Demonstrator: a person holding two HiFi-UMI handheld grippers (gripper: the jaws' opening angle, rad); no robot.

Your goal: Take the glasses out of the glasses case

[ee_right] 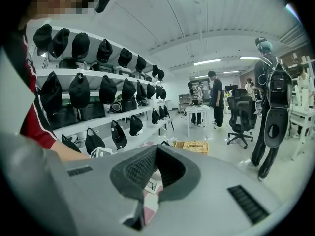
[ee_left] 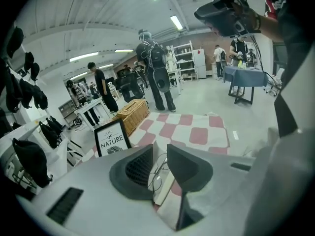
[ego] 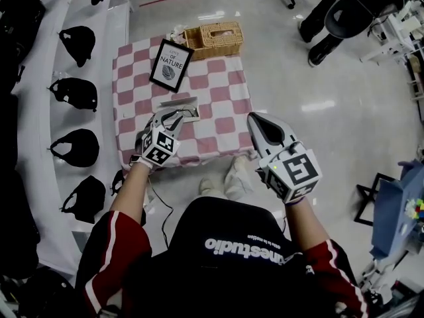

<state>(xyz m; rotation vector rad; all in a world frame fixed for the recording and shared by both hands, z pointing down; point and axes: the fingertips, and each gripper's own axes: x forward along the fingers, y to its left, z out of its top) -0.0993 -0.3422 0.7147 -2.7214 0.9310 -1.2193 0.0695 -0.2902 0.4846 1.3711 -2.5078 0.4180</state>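
Left gripper point(ee_left: 160, 151) hovers with jaws spread. Right gripper point(ee_right: 156, 149), jaws pressed together and empty, hangs just off the right edge of the checkered cloth point(ego: 225, 91). A wicker basket point(ego: 213, 40) stands at the cloth's far edge, with a framed sign point(ego: 171, 65) nearer. The open glasses case point(ego: 189, 105) lies under the left gripper, and the glasses point(ee_left: 157, 172) inside it show in the gap between the jaws.

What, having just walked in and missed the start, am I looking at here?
A seated person holds a gripper in each hand over a checkered cloth. The left gripper hangs with its fingers apart just above the open glasses case, and the glasses lie inside it, not yet taken out. The right gripper, fingers together and empty, is held off near the cloth's right edge.
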